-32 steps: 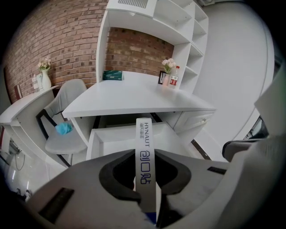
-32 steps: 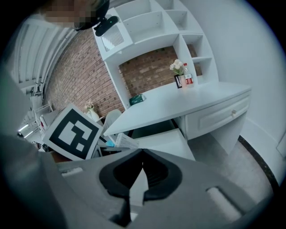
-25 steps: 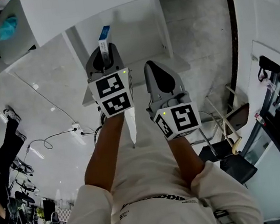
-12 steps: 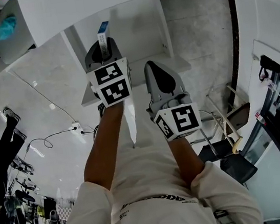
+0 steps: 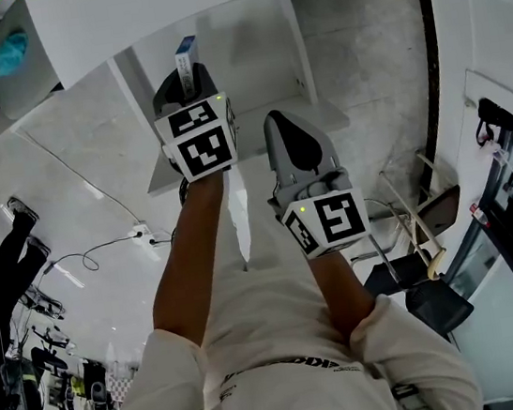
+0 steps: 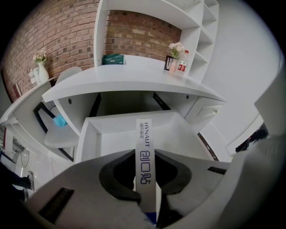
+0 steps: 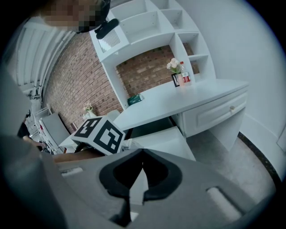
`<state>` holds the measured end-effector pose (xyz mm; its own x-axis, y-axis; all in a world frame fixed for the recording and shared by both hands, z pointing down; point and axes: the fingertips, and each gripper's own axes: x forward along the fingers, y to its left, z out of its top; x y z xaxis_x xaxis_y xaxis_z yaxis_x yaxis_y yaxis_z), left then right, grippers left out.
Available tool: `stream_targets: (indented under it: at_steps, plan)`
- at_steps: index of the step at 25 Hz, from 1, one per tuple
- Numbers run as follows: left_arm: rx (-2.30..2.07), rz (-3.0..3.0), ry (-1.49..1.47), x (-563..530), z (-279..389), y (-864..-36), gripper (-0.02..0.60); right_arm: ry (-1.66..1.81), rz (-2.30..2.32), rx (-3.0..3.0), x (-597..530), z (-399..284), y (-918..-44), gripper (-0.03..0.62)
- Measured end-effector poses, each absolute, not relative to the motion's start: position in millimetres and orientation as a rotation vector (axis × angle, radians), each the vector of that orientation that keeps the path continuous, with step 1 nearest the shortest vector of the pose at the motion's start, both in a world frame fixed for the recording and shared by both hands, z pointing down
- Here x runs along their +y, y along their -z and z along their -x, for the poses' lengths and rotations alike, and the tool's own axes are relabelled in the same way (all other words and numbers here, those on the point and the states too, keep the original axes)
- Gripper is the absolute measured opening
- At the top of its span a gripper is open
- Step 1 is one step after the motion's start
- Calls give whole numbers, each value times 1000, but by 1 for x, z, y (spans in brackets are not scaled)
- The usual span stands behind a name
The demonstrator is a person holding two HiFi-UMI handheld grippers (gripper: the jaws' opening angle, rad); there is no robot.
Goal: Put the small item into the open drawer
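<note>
The small item is a thin white box point(image 6: 144, 143) with blue print and a blue end, standing on edge. My left gripper point(image 6: 145, 154) is shut on it, and its far end sticks out past the jaws. In the head view the box point(image 5: 186, 59) rises from the left gripper point(image 5: 187, 91) over the near part of the open white drawer point(image 5: 315, 115). That drawer point(image 6: 83, 136) is pulled out from under the white desk, and its inside looks bare. My right gripper point(image 7: 143, 152) is shut and holds nothing. It hangs beside the left one point(image 5: 296, 151), nearer the drawer's front edge.
On the desk top stand a green tissue box point(image 6: 113, 58), a flower vase point(image 6: 174, 53) and a red bottle point(image 6: 182, 67). A closed drawer point(image 7: 214, 114) lies to the right of the open one. A chair point(image 6: 60, 132) is at the left, a folding chair point(image 5: 416, 224) at the right, and cables point(image 5: 102, 249) lie on the floor.
My left gripper has moved a little forward, farther over the drawer, with the box still in its jaws. The right gripper has stayed where it was.
</note>
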<state>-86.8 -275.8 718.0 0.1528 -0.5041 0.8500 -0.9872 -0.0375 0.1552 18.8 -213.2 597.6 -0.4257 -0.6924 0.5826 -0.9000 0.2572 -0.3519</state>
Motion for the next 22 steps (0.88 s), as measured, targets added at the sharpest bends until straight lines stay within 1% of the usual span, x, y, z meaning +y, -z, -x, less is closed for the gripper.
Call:
stream_targets:
  at_steps: [22]
  plan:
    - [-1424,-1528,-897,-277,97,-775,74,-965,-1481,-2213,-218,-29,-607,0]
